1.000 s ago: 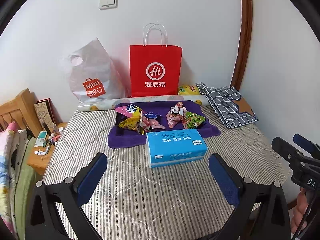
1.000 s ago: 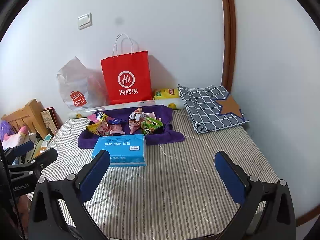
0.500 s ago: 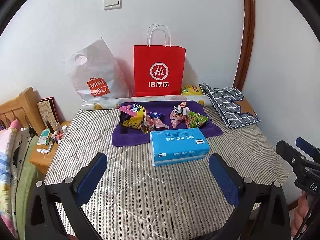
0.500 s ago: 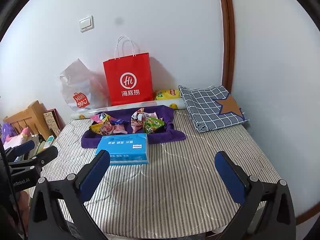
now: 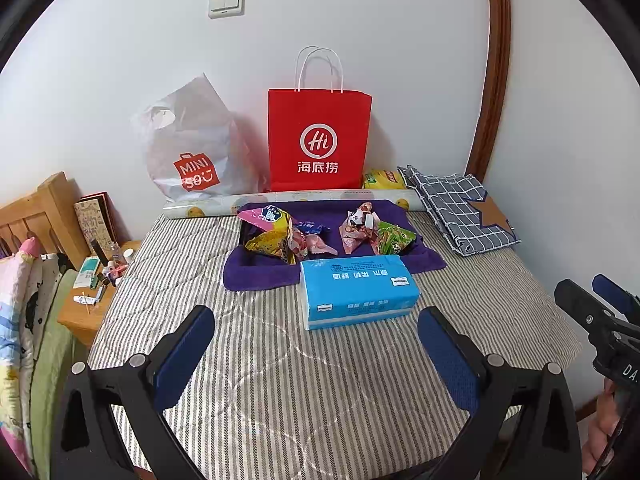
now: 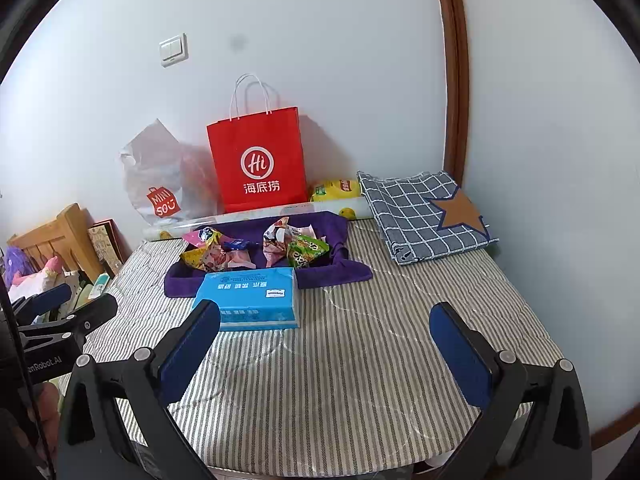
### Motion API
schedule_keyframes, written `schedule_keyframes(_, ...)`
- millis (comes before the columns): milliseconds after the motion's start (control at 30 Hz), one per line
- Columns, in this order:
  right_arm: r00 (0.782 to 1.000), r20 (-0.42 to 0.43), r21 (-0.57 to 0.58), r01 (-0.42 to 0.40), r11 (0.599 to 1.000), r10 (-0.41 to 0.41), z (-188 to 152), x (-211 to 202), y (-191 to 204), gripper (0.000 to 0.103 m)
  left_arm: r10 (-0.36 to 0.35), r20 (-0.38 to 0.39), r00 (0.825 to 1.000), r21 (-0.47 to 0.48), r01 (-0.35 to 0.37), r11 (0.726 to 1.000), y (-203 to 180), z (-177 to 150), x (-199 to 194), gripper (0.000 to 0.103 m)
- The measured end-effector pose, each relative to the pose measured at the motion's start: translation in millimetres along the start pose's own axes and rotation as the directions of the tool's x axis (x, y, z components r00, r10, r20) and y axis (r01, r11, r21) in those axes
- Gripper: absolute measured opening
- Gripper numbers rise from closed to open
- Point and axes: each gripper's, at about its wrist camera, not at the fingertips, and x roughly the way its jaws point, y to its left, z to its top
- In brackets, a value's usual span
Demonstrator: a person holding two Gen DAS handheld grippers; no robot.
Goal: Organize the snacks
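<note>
The left gripper [image 5: 316, 350] hangs above the near part of the striped bed [image 5: 304, 392] with its blue-padded fingers [image 5: 182, 354] spread wide and nothing between them; the right gripper [image 6: 326, 346] hangs the same way, fingers [image 6: 460, 356] wide apart and empty. Taking the blue tissue pack [image 5: 356, 290] as the landmark: it lies flat on the bed beyond both grippers and apart from them, and its far edge touches or overlaps the near edge of a purple tray [image 5: 256, 272] draped in purple cloth. The snacks [image 5: 320, 234] sit in that tray, just behind the pack, in two small heaps: a yellow and pink packet [image 5: 268, 232] with a few pink wrapped pieces behind the pack's left end, and a pink packet [image 5: 356, 226] leaning against a green one [image 5: 394, 236] behind its right end. Farther behind the pack, past the tray, a printed roll [image 5: 288, 200] lies along the wall, and on or behind it stand a red paper bag [image 5: 318, 140] and, to its left, a grey plastic bag [image 5: 192, 148]. A yellow packet [image 5: 384, 179] lies just right of the red bag. Behind and to the right of the pack lies a folded checked cloth [image 5: 460, 210] with a brown star. Well to the pack's left, off the bed, a wooden nightstand [image 5: 82, 320] holds small bottles and tubes.
</note>
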Motion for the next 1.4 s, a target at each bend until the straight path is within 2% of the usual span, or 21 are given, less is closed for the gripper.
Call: schedule_keyframes(1400, 1.0, 0.006, -0.002, -0.009, 1.0, 0.009, 1.4, -4.1, 1.9, 0.103, -0.001, 0.003, 1.0, 0.0, 0.001, 1.0, 0.3, 0.3, -2.3, 0.103)
